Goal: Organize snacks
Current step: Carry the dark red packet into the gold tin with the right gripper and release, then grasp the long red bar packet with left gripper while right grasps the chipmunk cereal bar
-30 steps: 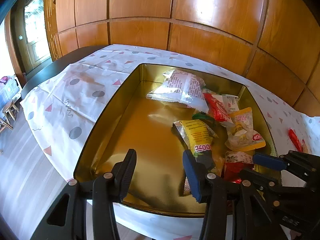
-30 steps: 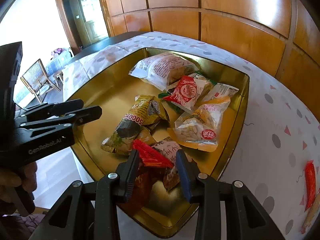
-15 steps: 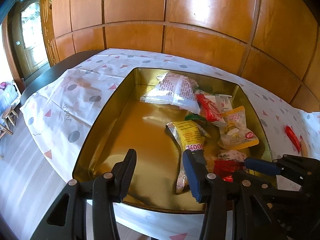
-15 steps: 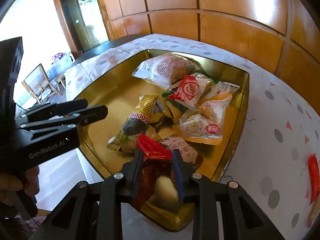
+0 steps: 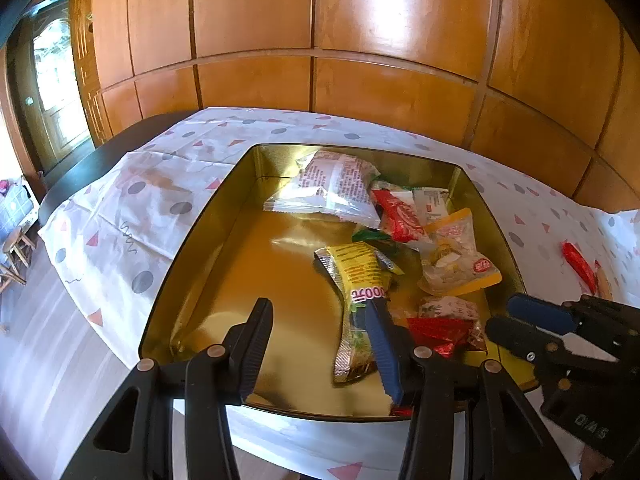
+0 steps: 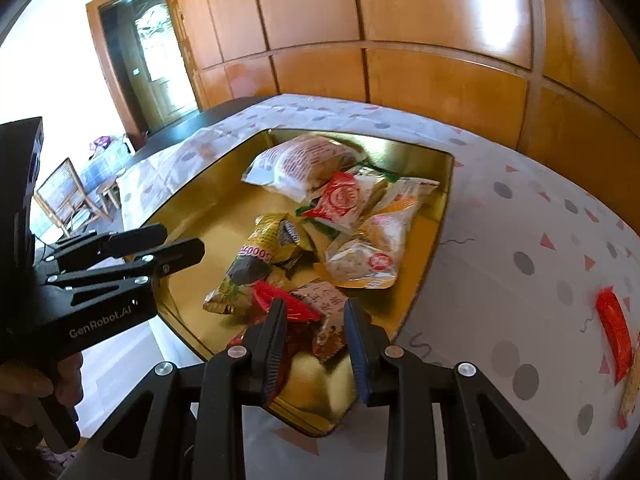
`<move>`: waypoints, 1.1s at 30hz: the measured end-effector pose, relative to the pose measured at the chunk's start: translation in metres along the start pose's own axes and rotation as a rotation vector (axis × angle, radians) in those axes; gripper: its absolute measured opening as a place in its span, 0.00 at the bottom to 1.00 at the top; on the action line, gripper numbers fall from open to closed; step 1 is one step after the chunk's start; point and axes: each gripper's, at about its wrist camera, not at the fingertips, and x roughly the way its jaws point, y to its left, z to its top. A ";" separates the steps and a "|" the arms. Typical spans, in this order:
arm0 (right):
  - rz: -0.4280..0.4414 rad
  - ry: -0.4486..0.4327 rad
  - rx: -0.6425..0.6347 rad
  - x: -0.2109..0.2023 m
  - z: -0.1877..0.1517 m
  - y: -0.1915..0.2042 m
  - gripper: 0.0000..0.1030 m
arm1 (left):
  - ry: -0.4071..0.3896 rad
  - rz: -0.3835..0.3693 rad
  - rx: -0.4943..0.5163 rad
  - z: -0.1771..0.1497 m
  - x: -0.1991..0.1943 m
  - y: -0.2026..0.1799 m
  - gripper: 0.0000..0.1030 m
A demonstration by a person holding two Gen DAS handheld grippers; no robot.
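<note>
Inside gold tin (image 5: 192, 240): snack pkts (image 5: 404, 236); right hand-held gripper (image 6: 316, 320) pinching red pkt (image 6: 286, 304), left (image 5: 320, 340) spread.

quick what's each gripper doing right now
Left gripper: open, holding nothing, above the gold tin.
Right gripper: shut on a red snack packet.

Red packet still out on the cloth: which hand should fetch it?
Right. The packet lies on the cloth right of the tin, nearer the right gripper; the left gripper sits across the tin.
</note>
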 end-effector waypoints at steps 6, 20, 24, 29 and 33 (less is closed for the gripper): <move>-0.037 -0.036 0.027 -0.016 -0.003 -0.011 0.29 | -0.003 -0.010 0.020 0.001 -0.001 -0.006 0.48; -0.197 -0.092 0.230 -0.067 -0.037 -0.094 0.31 | -0.020 -0.058 0.127 0.005 -0.007 -0.042 0.49; -0.306 -0.087 0.372 -0.090 -0.064 -0.146 0.34 | -0.025 -0.097 0.179 0.004 -0.009 -0.060 0.51; -0.473 -0.097 0.583 -0.129 -0.103 -0.216 0.35 | -0.025 -0.143 0.235 0.003 -0.012 -0.083 0.51; -0.565 -0.098 0.675 -0.149 -0.123 -0.256 0.41 | -0.013 -0.176 0.269 0.003 -0.012 -0.099 0.52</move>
